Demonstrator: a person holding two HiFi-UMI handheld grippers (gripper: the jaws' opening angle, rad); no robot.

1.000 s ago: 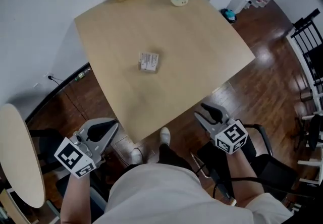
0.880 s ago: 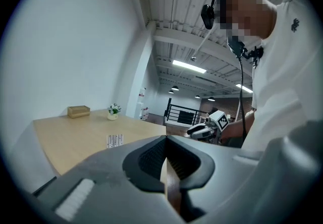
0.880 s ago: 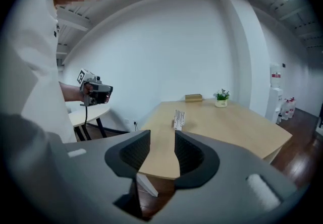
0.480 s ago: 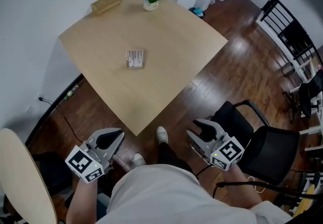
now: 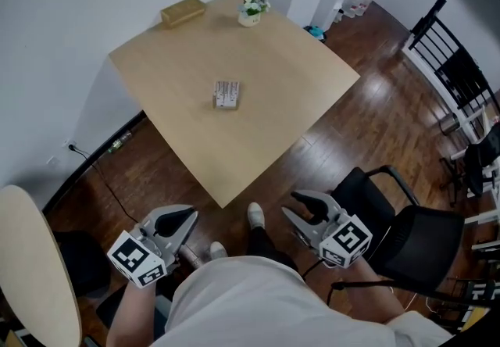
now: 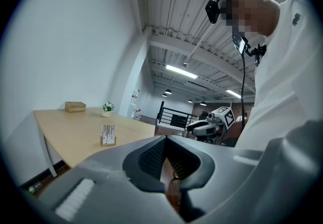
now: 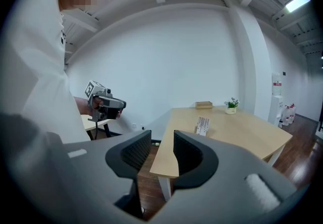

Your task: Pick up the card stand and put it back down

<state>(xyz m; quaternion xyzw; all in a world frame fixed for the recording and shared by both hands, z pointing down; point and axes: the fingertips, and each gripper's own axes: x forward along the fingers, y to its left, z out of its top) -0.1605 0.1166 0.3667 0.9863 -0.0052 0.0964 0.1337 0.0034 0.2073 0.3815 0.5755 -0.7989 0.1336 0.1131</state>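
Left gripper: jaws are sitting tip to tip, gripping nothing. The card stand is standing on the table, well ahead and left of them.

Right gripper: jaws are standing wide and have just been closing slightly, with nothing between. The stand is lying well ahead, slightly right of their gap.

I am judging neither hand clearly nearer; I cannot tell the stand's long axis.

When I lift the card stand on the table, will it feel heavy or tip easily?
The card stand looks small beside the table, so it is probably light. It stands upright and thin, so a sideways push may tip it. Its cards may slide out if it is tilted.
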